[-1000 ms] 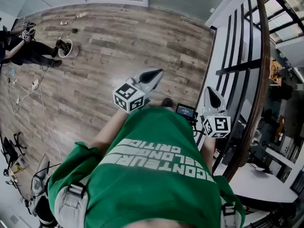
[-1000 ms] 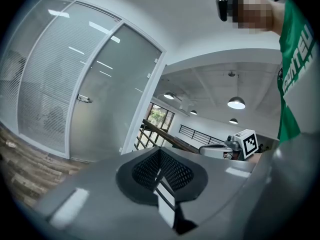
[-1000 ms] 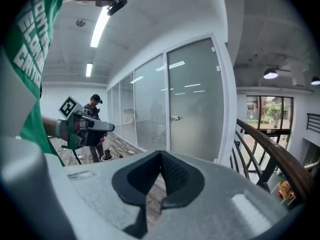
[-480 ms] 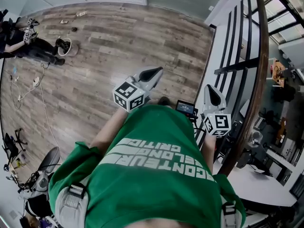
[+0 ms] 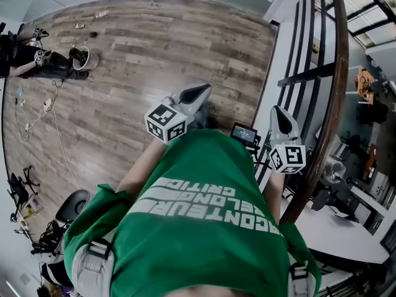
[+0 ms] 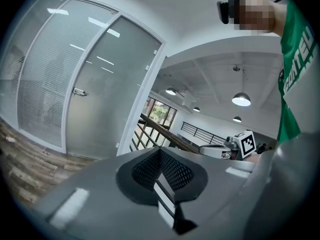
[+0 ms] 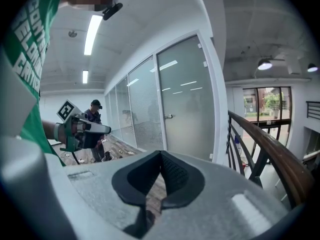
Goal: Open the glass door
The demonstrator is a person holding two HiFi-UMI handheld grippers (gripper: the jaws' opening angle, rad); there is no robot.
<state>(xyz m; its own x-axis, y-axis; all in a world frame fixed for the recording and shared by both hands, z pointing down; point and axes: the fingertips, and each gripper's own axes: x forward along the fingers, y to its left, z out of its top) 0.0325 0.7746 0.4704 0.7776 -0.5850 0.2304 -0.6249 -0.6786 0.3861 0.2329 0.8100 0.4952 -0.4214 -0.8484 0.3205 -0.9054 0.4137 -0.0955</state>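
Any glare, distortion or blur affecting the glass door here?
Head view: fisheye bends the railing; sharp. Left gripper view: dark vignette, ceiling-light reflections streak the glass door. Right gripper view: similar streaks, yet the door handle reads clearly.

Ahead stands the glass door (image 7: 187,99), railing (image 7: 265,144) running off to its right, another person (image 5: 34,67) far left on the floor (image 5: 154,48).

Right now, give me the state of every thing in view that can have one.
Glass door: closed, neither gripper touching it.
Left gripper: jaws together, nothing between them.
Right gripper: jaws together, nothing between them, pointing toward the door.
Ceiling lights: on.
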